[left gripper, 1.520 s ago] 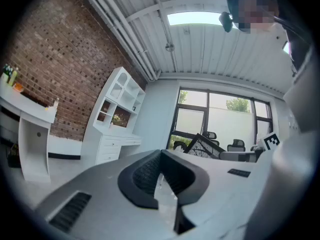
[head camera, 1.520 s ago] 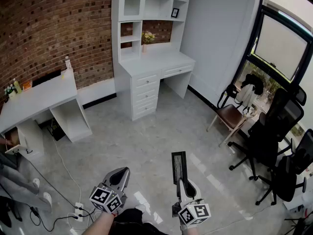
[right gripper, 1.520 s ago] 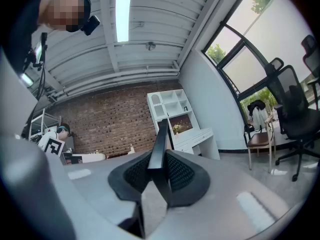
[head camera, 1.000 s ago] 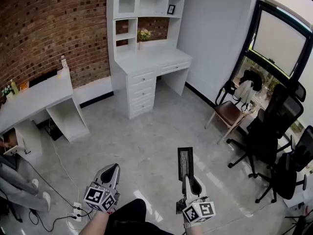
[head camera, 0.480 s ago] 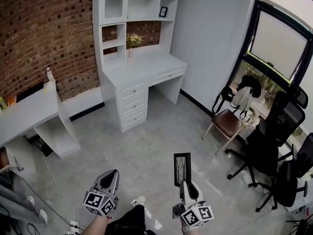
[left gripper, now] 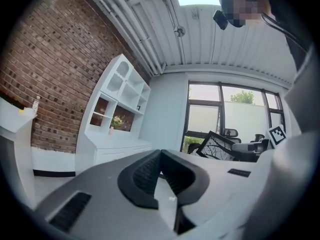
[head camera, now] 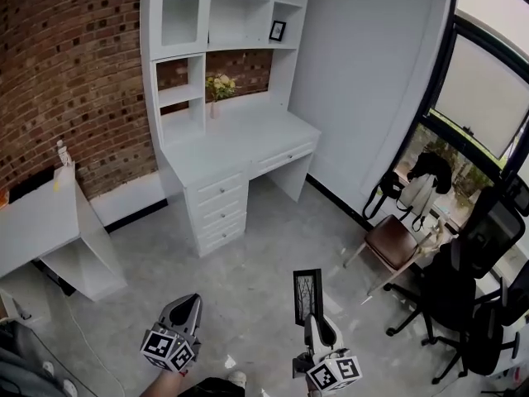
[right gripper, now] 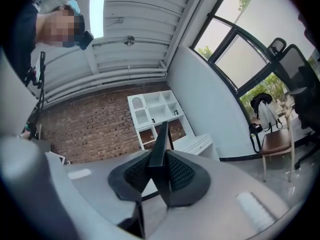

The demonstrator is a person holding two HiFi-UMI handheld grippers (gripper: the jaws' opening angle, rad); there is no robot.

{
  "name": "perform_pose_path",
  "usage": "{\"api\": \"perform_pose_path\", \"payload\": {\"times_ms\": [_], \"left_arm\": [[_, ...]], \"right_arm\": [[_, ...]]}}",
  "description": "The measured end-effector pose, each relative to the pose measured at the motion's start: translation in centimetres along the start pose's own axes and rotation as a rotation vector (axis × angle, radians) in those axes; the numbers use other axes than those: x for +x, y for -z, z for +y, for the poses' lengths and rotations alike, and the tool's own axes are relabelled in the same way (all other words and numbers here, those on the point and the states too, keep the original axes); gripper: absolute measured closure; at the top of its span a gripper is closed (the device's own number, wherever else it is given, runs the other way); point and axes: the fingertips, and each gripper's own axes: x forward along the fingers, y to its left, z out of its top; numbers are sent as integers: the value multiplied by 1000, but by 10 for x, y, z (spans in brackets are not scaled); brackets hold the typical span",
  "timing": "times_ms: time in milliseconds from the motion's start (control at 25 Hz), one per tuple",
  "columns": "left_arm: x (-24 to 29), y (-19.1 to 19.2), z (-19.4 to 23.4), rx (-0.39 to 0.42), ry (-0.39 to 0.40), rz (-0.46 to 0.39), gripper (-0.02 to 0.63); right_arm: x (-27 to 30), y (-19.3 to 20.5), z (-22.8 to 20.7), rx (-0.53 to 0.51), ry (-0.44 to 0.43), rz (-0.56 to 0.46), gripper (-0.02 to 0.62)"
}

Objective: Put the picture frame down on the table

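A black picture frame [head camera: 307, 296] with a bare-tree print stands upright in my right gripper [head camera: 315, 324], which is shut on its lower edge. From the right gripper view the frame [right gripper: 161, 145] shows edge-on between the closed pads. The left gripper [head camera: 185, 310] hangs beside it at the lower left, shut with nothing in it; in the left gripper view its pads [left gripper: 159, 176] meet, and the frame [left gripper: 218, 147] shows at the right. A white desk [head camera: 240, 145] with drawers and a shelf unit stands ahead against the brick wall.
A smaller white table [head camera: 37, 218] stands at the left. A brown chair [head camera: 396, 239] with a bag and black office chairs [head camera: 483, 284] stand at the right by the window. A vase of flowers [head camera: 216, 89] and a small frame [head camera: 278, 31] sit on the shelf unit.
The view has moved forward and turned left toward the white desk, which looks nearer. Both grippers stay low in the view, the right still holding the frame upright.
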Motion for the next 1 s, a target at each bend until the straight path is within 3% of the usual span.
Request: {"api": "perform_pose_path", "payload": {"times_ms": [440,1000], "left_arm": [[65,1,55,-25,-43,22,601],[175,-32,117,-1,-176,-34,601]], "right_arm": [[96,16,-27,41,-12,43,528],[260,16,-62,72,-155,100,528]]}}
